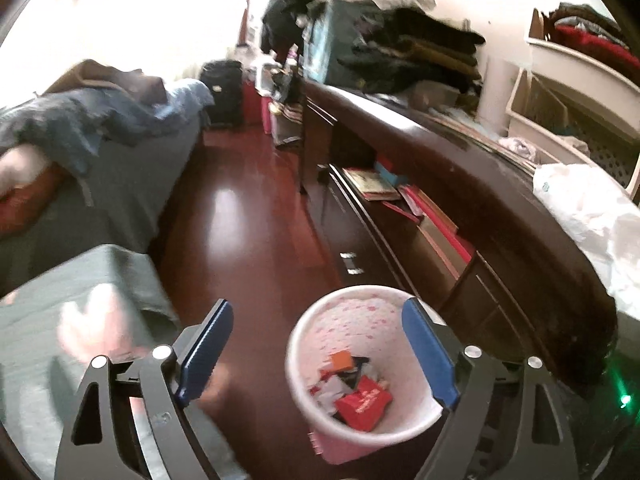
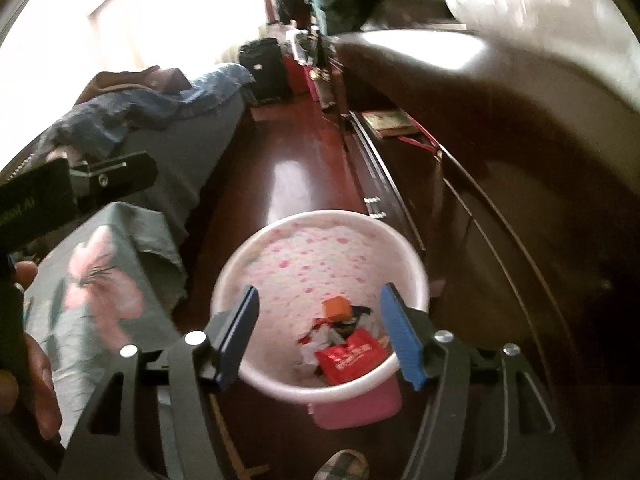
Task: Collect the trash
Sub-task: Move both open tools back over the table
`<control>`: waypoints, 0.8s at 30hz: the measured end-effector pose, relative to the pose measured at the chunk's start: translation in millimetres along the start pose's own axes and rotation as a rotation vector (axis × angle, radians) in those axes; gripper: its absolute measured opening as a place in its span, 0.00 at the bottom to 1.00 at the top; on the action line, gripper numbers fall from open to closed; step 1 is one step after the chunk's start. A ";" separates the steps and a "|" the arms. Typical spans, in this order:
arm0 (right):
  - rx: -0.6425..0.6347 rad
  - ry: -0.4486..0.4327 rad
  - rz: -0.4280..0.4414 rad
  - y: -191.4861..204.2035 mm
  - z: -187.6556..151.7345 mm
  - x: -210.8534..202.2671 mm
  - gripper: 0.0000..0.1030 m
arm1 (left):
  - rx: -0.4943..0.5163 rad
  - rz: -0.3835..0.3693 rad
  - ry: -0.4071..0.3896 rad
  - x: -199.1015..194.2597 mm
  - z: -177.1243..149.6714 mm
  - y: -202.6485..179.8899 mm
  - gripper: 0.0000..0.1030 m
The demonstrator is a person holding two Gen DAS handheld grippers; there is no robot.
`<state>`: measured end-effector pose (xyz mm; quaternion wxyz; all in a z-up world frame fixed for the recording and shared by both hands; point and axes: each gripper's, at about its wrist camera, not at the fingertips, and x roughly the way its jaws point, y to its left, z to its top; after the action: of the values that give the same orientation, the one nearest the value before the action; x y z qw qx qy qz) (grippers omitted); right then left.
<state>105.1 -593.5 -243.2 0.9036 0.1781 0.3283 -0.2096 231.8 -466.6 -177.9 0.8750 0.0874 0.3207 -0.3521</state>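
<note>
Bin [image 1: 362, 364]: a round waste bin with a white rim, a lining dotted with pink spots and a pink outer wall; seen from above at the lower centre of both views, standing on the floor beside the cabinet.
Trash [image 1: 362, 400]: a small heap lying at the bottom of the bin; a red wrapper with white print is seen on top, with white crumpled scraps and dark bits around it.
Orange box [image 2: 336, 307]: a small orange box lying in the bin, just above the red wrapper in the picture.
Left gripper [image 1: 320, 354]: its blue pads are spread wide and nothing is held between them; it is shown at the bottom of the left view, over the bin's left rim.
Right gripper [image 2: 326, 334]: its pads are held well apart and empty, with the bin framed between them at the lower centre of the right view.
Floor [image 1: 248, 220]: dark red, glossy, with a bright glare patch at mid-frame.
Bed [image 1: 100, 168]: at the left, covered with grey-green cloth and a rumpled blue blanket.
Cabinet [image 1: 460, 184]: dark wood, running along the right, with books on a shelf.
Hand [image 2: 34, 376]: seen at the far left edge of the right view, blurred.
</note>
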 end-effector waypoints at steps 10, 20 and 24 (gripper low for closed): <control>-0.162 -0.002 0.170 115.6 -28.0 -67.4 0.76 | -0.098 0.216 -0.071 -118.2 -35.3 90.3 0.90; -0.335 0.019 0.323 235.4 -63.7 -107.7 0.82 | -0.257 0.411 -0.144 -220.0 -71.0 184.9 0.93; -0.377 0.017 0.369 270.6 -72.3 -120.8 0.83 | -0.279 0.469 -0.162 -248.1 -83.1 206.6 0.93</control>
<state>117.5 -299.0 -164.7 0.9410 0.0653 0.3312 0.0251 193.6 -144.0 -103.1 0.9588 0.0095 0.2664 -0.0984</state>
